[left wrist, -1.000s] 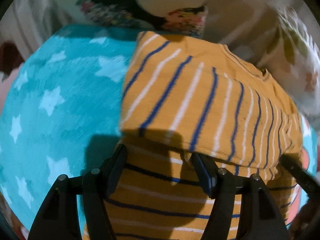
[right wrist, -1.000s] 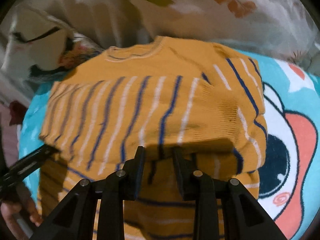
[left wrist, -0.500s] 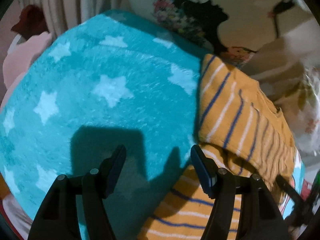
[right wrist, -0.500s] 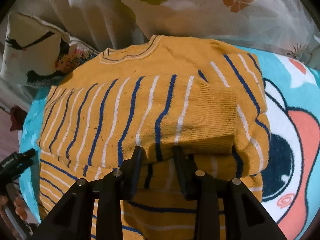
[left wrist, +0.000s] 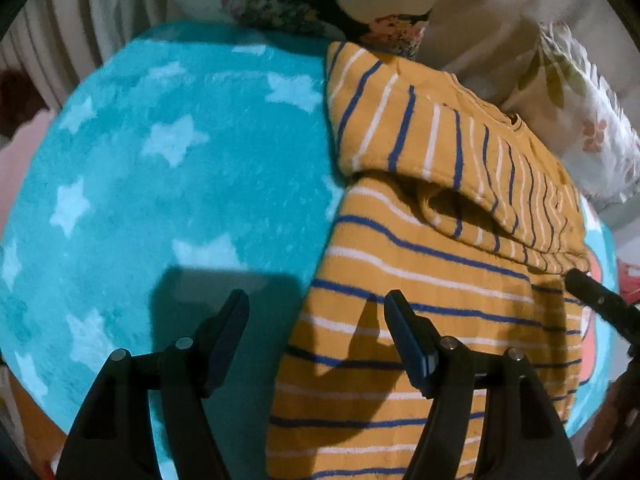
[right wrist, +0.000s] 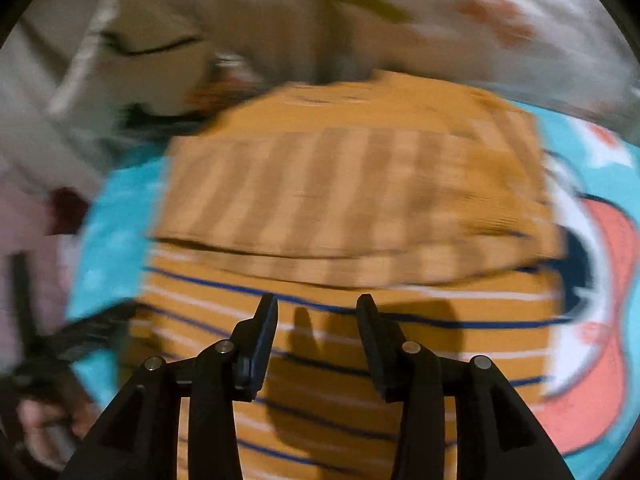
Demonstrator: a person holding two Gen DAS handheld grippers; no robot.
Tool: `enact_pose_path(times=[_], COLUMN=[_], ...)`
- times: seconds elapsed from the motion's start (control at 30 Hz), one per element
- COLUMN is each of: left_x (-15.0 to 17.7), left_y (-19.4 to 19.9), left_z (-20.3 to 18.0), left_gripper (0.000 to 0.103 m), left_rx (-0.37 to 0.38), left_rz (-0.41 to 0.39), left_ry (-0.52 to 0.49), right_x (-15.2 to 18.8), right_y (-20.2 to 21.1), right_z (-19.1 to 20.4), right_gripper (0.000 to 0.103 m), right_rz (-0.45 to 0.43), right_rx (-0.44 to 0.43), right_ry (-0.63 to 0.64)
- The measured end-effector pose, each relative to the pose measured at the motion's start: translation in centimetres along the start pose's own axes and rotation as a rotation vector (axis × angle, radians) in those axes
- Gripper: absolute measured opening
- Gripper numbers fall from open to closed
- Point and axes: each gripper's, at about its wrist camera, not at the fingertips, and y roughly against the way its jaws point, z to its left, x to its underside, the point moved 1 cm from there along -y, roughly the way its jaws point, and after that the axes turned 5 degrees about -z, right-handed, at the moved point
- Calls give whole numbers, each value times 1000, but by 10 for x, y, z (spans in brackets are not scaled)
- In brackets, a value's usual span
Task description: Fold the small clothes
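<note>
Mustard-yellow sweater with blue and white stripes lies on the teal blanket, toward that blanket's right side in the left wrist view. Top part is folded over the body: fold's free edge runs across the width, stripes on the flap run lengthwise, stripes on the lower body run crosswise. Neckline sits at the far end near the pillows. Right wrist view is heavily motion-blurred; same sweater fills the centre, flap edge visible as a dark line across it.

Left gripper: jaws wide apart, holding nothing. Left finger over bare blanket, right finger over the sweater's left edge; contact with fabric not discernible.

Right gripper: jaws partly open, nothing between them, hovering over the lower striped body just short of the flap edge. Its shadow falls on the fabric.

Blanket has pale stars on the left, a cartoon print in coral, white and navy on the right. Floral pillows beyond the sweater.
</note>
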Motion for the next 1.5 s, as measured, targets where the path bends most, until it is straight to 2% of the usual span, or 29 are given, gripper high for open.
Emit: enact_pose_path(times=[0.03,0.07,0.13,0.27,0.37,0.4,0.47,0.53,0.6,0.8,0.87,0.93,1.0,1.17,1.27,1.4,1.5], left_x=[1,1,4,8,12,13,18,22,26,34,35,35,34,38,42,44,44], left_y=[1,4,12,31,48,52,61,67,70,70,69,71,74,78,76,77,75], left_z=[5,10,24,58,87,94,112,128,139,158,159,158,156,158,161,160,157], left_gripper=[69,69,69,69,69,69,69,69,69,69,69,69,69,69,69,69,70], left_rx=[8,13,14,-11,-51,-59,-75,-88,-102,-107,-101,-86,-80,-71,-66,-60,-55], left_rz=[1,-1,-15,-47,-66,-68,-71,-75,-81,-79,-75,-78,-88,-85,-76,-68,-57], left_ry=[17,28,42,80,124,137,173,201,216,239,240,234,221,212,224,218,204], right_x=[3,7,11,4,-3,-4,-7,-4,9,46,64,73,64,45,29,7,15], right_y=[-9,-16,-35,-83,-112,-120,-132,-136,-140,-142,-143,-141,-133,-107,-116,-127,-124], right_z=[22,38,73,128,149,153,164,177,193,236,246,246,239,198,186,194,222], right_gripper=[45,45,45,44,45,46,53,67,72,72,70,70,70,73,75,75,77], right_rz=[20,33,44,58,35,35,23,8,6,-75,-128,-158,-119,-44,-9,-7,8], right_rx=[-78,-106,-105,-33,87,104,139,158,187,330,391,428,399,255,220,188,75], right_ry=[19,40,122,279,353,365,393,449,578,1017,1191,1261,1150,754,663,568,586])
